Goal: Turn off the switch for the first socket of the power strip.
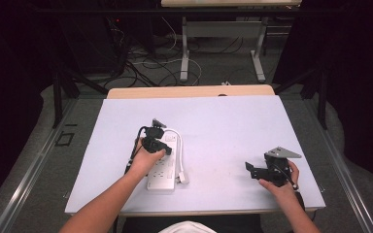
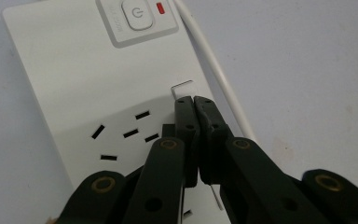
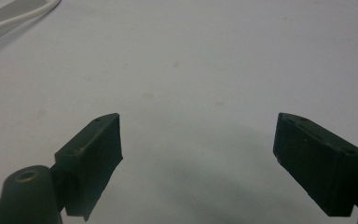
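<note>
A white power strip [image 1: 161, 171] lies flat on the table left of centre, its white cable [image 1: 181, 155] running along its right side. My left gripper [image 1: 154, 141] hangs over the strip's far half. In the left gripper view its jaws are pressed together, and the left gripper [image 2: 193, 99] has its tips resting on the power strip [image 2: 74, 79] beside a small pale rectangular tab [image 2: 183, 88]. The power button [image 2: 137, 14] and red light [image 2: 161, 7] lie beyond, with the cable [image 2: 214, 70] to the right. My right gripper [image 1: 264, 170] [image 3: 198, 126] stands open over bare table, holding nothing.
A pale sheet covers the table [image 1: 223, 126], with a wooden edge [image 1: 189, 91] showing at the far side. Beyond it are another table's legs [image 1: 184, 53] and loose cables on the floor [image 1: 145, 63]. A corner of the power strip and cable [image 3: 9, 16] appears in the right gripper view.
</note>
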Demonstrator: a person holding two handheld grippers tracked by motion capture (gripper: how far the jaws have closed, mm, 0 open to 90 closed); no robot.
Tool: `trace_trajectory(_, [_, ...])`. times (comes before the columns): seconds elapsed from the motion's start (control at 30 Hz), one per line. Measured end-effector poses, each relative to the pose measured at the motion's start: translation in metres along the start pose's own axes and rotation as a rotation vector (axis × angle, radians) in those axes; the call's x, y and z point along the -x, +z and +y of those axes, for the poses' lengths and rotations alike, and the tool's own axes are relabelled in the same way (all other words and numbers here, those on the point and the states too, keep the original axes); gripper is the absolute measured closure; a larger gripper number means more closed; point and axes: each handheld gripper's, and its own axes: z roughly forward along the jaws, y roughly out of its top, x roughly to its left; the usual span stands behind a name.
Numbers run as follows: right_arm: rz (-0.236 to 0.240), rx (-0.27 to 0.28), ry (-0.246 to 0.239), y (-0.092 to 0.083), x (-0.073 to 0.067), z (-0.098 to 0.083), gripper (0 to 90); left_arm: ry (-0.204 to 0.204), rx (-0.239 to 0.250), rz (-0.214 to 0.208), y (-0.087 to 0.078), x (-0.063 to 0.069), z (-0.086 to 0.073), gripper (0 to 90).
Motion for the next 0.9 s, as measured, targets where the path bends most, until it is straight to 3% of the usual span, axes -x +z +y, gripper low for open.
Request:
trace_trajectory(0.47, [0.001, 0.0, 0.001, 0.0, 0.0, 0.0, 14.8, 0.004, 0.012, -0.008, -0.002, 0.0, -0.001, 86.4])
trace_trajectory(0.9, [0.001, 0.001, 0.004, 0.0, 0.0, 0.0, 14.8, 0.042, 0.028, -0.013, -0.01, 0.001, -0.005, 81.8])
